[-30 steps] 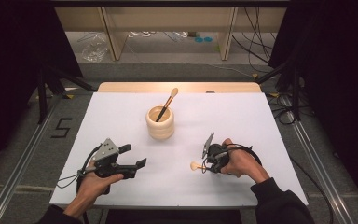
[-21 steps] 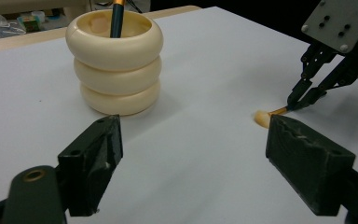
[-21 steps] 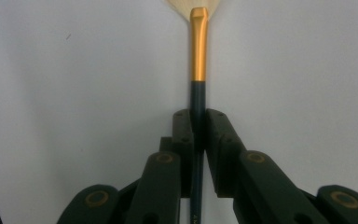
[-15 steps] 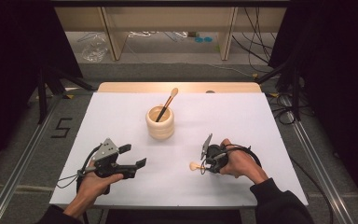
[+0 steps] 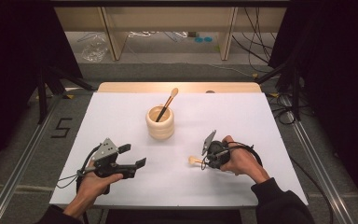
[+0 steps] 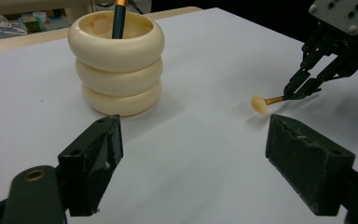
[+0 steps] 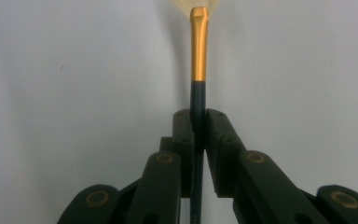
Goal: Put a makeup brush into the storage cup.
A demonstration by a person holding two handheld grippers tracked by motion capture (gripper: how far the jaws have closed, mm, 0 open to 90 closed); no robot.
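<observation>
Near the desk's (image 5: 121, 112) front edge, my right hand-held gripper (image 5: 207, 161) clamps a brush (image 5: 196, 160); my left hand-held gripper (image 5: 135, 156) gapes empty.

left hand-held gripper (image 5: 135, 156): jaws wide apart, low | right hand-held gripper (image 5: 204, 162): jaws clamped, pointing left

On the white worktop (image 5: 121, 112) only the ringed cream holder (image 5: 160, 123) stands in the way, near the middle, with a brush (image 5: 167, 103) leaning out toward the far right. The surface to its left, right and front lies free. Between the left tongs (image 5: 133, 156) and the right tongs (image 5: 205, 161) the lane is open, except for the small brush (image 5: 196, 160) held there.
</observation>
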